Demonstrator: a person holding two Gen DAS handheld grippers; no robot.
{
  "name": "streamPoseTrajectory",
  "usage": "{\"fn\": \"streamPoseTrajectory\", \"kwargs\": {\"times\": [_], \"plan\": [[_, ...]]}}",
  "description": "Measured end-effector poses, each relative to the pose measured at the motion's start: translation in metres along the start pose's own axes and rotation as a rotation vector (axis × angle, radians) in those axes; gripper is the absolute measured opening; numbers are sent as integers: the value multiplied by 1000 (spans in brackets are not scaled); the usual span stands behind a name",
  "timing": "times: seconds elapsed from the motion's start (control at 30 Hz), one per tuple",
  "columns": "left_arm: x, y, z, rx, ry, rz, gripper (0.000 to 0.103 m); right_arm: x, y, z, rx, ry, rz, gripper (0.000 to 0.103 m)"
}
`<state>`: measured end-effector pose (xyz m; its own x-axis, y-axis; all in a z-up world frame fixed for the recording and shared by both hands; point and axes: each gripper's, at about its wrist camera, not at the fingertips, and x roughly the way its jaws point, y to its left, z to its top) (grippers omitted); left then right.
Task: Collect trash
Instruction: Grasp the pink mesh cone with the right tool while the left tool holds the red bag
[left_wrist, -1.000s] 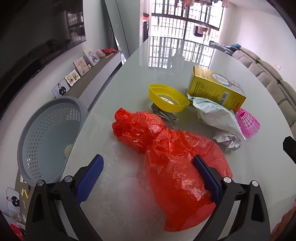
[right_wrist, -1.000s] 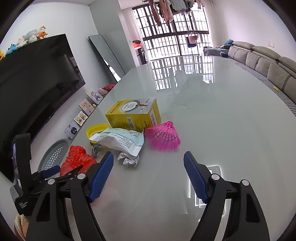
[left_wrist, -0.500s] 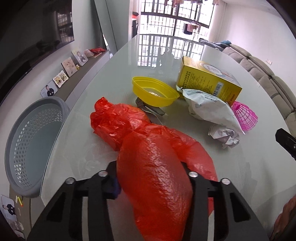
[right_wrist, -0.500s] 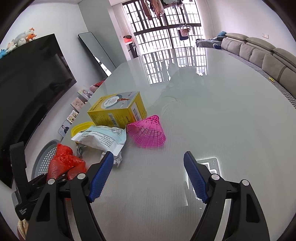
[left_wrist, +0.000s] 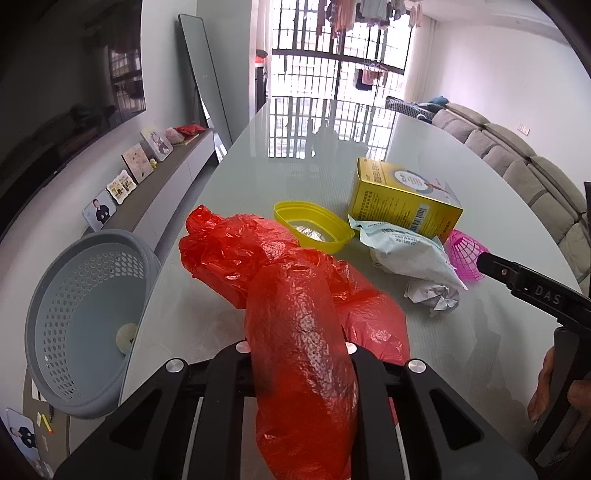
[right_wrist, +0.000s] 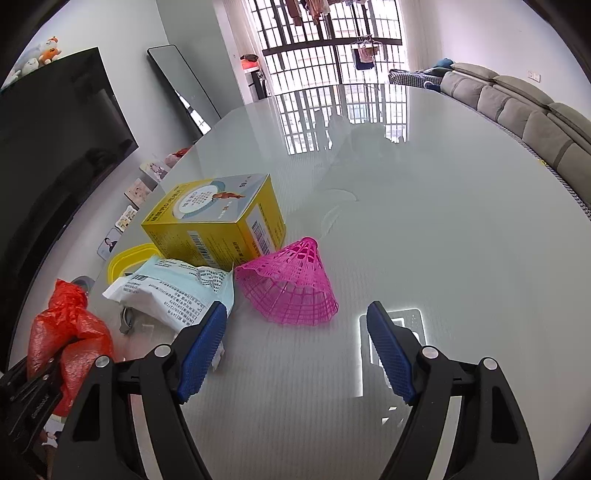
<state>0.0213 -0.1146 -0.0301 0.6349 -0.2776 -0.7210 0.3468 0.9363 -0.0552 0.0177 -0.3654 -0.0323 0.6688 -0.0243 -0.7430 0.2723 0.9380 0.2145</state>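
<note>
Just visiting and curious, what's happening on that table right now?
Left gripper shut on red plastic bag. Right gripper open, empty, near pink mesh cone. Grey basket waits off the table edge, path clear.

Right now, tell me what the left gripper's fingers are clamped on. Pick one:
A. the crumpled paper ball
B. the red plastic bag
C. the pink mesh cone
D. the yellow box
B. In the left wrist view the left gripper is pinched shut on the red plastic bag, which bulges up between its fingers; the other items lie untouched farther back on the table.
</note>
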Motion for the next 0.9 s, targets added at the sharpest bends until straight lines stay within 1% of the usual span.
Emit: {"fn": "streamPoseTrajectory", "kwargs": {"times": [0.13,0.3,0.47,0.67,0.77,0.9], "plan": [[-7,4,5,0,-22,0,13,10,2,7,13,6,-9,75],[-11,5,6,0,-31,-13,13,20,8,17,20,2,-29,75],[-11,6,7,1,-32,-23,13,33,12,24,19,32,-73,75],[-12,11,8,-10,-35,-22,13,33,-4,20,49,40,-126,75],[-11,11,8,-14,-33,-25,13,31,-9,19,57,36,-124,75],[-9,11,6,-14,-30,-28,13,32,-11,18,61,32,-94,75]]}}
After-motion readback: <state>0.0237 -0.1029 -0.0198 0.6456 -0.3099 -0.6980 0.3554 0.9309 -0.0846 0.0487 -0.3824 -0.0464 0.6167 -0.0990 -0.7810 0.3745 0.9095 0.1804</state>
